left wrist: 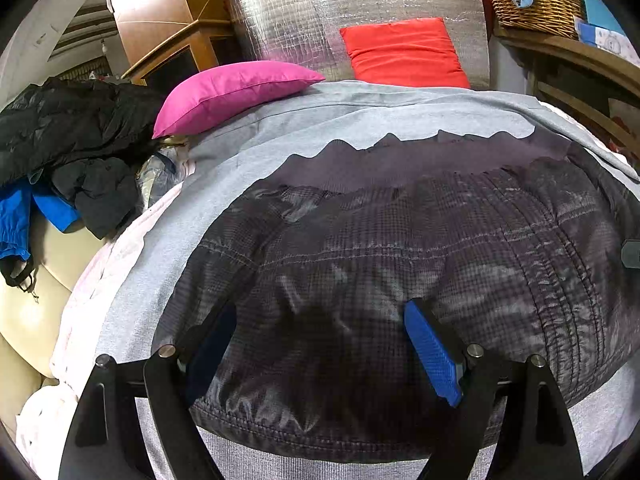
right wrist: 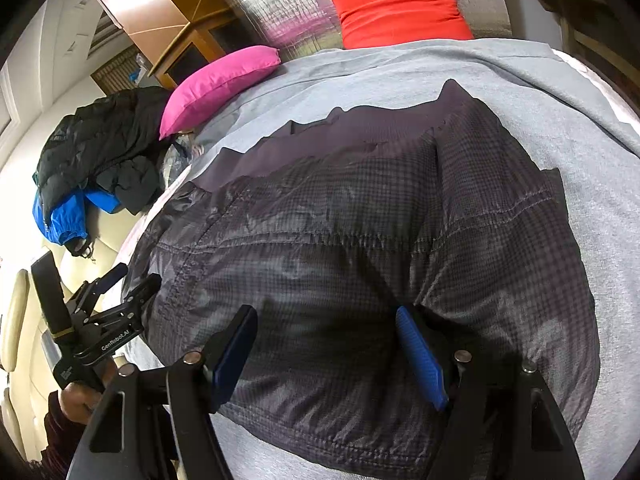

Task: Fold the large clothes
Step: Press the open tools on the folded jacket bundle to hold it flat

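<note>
The near hem of the dark checked jacket [right wrist: 344, 248], spread flat on the grey sheet [right wrist: 592, 184] toward twelve o'clock, was straddled by the spread, empty left gripper [left wrist: 320, 344] and right gripper [right wrist: 328, 354]; both corners should be pinched evenly before lifting.
</note>
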